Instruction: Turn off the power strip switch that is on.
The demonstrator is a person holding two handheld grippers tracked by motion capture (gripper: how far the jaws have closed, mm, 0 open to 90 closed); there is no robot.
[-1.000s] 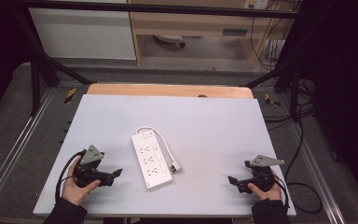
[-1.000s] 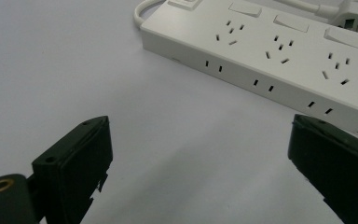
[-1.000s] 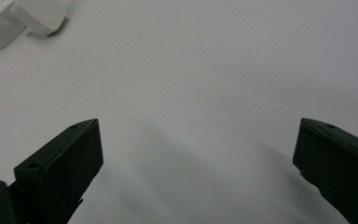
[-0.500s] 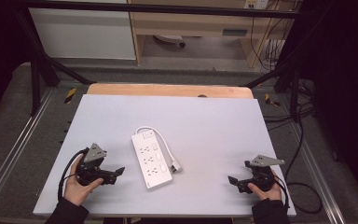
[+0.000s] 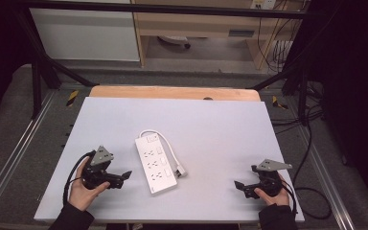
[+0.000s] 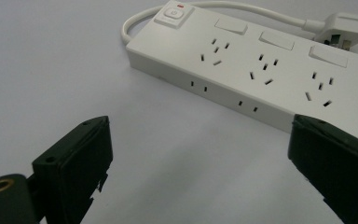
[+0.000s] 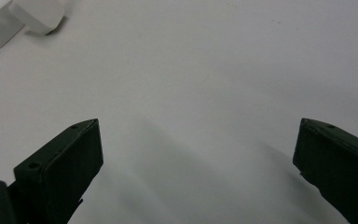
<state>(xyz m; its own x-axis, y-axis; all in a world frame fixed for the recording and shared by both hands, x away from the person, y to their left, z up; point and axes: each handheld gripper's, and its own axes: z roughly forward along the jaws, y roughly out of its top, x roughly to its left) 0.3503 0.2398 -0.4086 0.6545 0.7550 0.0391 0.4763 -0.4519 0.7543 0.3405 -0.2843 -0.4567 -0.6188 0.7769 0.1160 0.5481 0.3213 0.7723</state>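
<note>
White three-socket plastic power strip [image 5: 155,165] with coiled cord lies mid-table on the pale grey tabletop [image 5: 211,124]. Left gripper [image 5: 122,176], jaws spread, points at it; right gripper [image 5: 238,185], jaws spread, rests well apart.

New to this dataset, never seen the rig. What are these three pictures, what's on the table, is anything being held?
No robot here: a person holds a handheld claw in each hand, the left claw and the right claw. The high view comes from a fixed camera above the person, looking down on the white table. The other two come from cameras riding on each claw, looking out between its two black jaws. On the table lies a white power strip with its cable looped round and its plug lying beside it. In both gripper views the jaws stand wide apart with nothing between them, so nothing is held.
</note>
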